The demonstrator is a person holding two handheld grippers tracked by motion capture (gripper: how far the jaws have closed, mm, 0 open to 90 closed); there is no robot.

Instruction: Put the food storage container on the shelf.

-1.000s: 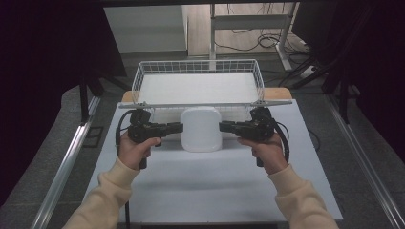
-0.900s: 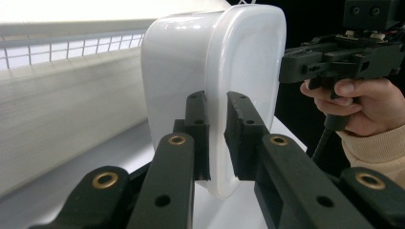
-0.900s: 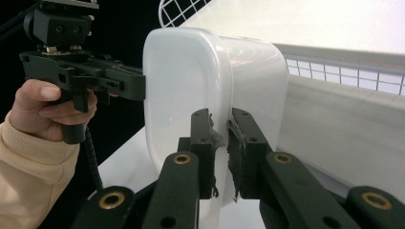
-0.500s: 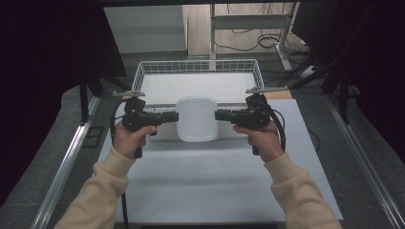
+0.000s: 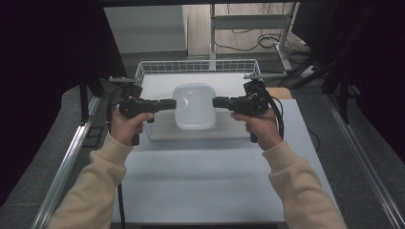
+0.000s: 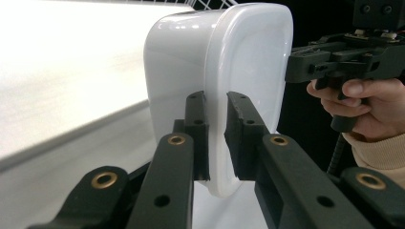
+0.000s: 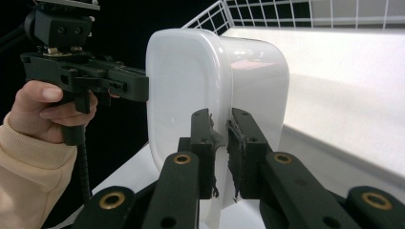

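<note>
Both the left gripper (image 5: 167, 103) and right gripper (image 5: 218, 101) have their jaws clamped on opposite rims of the white container (image 5: 194, 106), above the wire basket (image 5: 198, 66).

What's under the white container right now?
Under the white container lies the wire basket and its white floor. The part of the floor straight beneath is covered; whether anything lies there cannot be told.

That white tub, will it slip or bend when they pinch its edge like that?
The white plastic tub probably stays stiff: its rim looks straight where the left gripper and right gripper pinch it. Its glossy sides suggest it may be slippery. Held by thin rims alone, it seems light.
</note>
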